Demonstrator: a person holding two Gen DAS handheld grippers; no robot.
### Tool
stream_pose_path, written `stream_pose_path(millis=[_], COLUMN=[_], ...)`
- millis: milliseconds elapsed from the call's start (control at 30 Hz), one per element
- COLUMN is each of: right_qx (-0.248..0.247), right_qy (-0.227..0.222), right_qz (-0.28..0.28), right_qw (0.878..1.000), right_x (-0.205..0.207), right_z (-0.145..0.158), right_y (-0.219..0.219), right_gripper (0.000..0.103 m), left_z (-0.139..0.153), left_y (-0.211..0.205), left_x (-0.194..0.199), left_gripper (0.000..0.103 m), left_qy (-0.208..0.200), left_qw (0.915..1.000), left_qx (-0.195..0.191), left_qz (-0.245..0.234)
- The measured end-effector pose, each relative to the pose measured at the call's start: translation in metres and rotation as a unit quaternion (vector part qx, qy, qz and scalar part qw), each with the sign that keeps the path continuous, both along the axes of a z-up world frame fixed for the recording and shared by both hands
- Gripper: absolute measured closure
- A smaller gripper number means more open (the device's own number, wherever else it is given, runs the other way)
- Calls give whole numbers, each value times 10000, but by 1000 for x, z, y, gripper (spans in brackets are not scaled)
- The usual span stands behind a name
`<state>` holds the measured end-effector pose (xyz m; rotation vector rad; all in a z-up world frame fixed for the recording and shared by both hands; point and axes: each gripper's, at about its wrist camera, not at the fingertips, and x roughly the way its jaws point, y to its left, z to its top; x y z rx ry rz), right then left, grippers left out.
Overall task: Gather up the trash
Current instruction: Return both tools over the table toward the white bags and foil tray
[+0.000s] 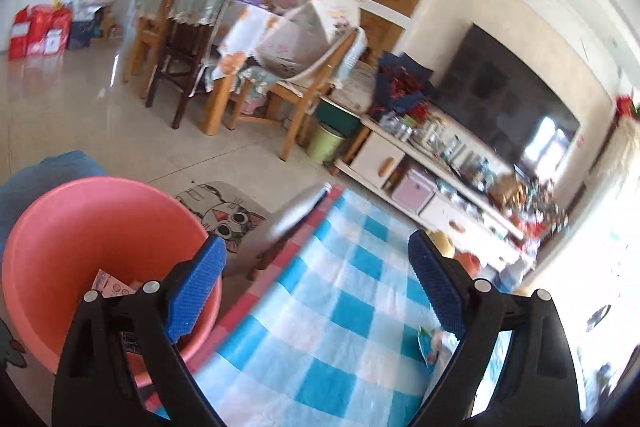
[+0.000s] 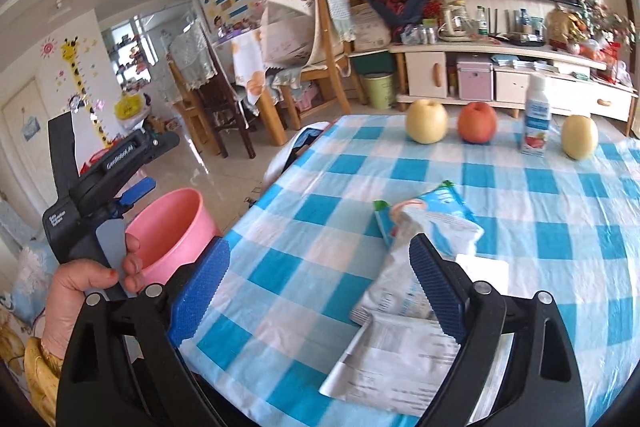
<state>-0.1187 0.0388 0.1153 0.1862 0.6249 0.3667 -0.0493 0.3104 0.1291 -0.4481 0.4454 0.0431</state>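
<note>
The right gripper, black with blue ridged pads, is held with its jaws spread wide above a table covered in a blue-and-white checked cloth. Between and just past the fingers, crumpled white and blue plastic wrappers are seen lying on the cloth. At the far edge, two yellow pears, a red apple and a small white bottle are lined up. To the left, the left gripper, gripped by a hand, is seen above a pink plastic bucket.
</note>
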Motion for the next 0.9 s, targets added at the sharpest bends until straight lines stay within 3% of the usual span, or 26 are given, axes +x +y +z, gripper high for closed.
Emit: stream_pose_path(millis=[533,900], right_qx=[432,508], right_qy=[-119,19], right_qz=[-730,-977], right_qw=[9963,9939], right_x=[-22,-23], right_z=[5,1], right_y=[-108,-156], right_gripper=[9,9], left_z=[3,-9], left_y=[-130,-178], left_x=[-54,-68], left_gripper=[10,10], left_qy=[49,335], left_qw=[9874,9754], left_qx=[1198,1488], left_qz=[-1034,-1590])
